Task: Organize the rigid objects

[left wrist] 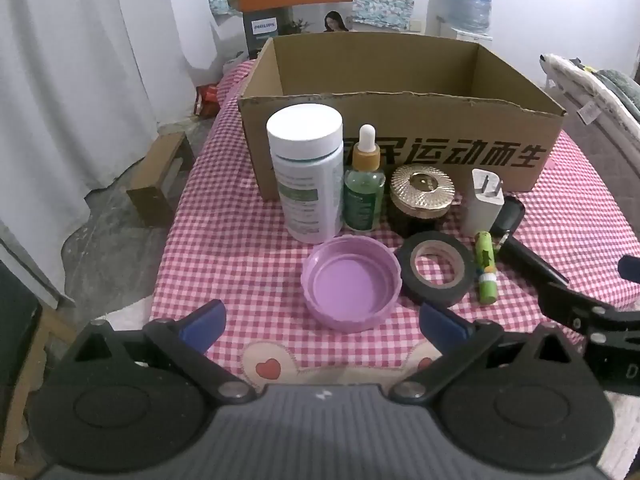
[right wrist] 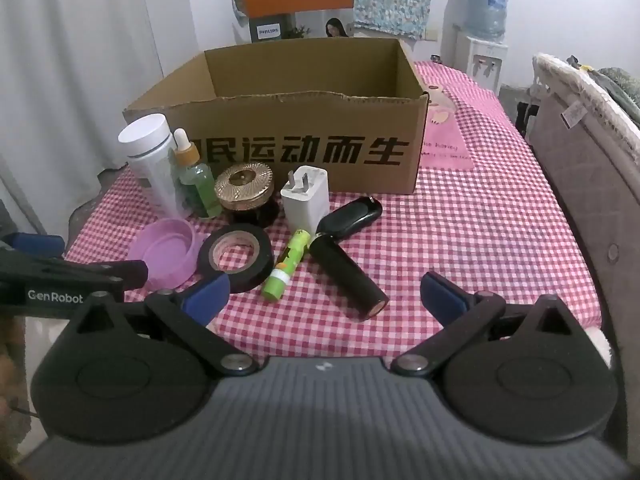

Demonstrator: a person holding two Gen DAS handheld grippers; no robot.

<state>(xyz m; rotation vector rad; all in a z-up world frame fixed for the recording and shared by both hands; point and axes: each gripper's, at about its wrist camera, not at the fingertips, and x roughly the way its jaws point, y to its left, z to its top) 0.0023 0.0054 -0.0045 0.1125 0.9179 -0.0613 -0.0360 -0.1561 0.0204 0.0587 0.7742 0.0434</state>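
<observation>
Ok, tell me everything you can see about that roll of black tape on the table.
The roll of black tape lies flat on the checked tablecloth, its open core facing up. The core looks like tan cardboard, the outer winding matte black. It sits between the purple lid and the green tube, in front of the gold-lidded jar. It seems to touch or nearly touch the lid. No fingers touch it.

Checked tablecloth [right wrist: 480,220]; water dispenser [right wrist: 486,20]; white curtain [left wrist: 72,80].
</observation>
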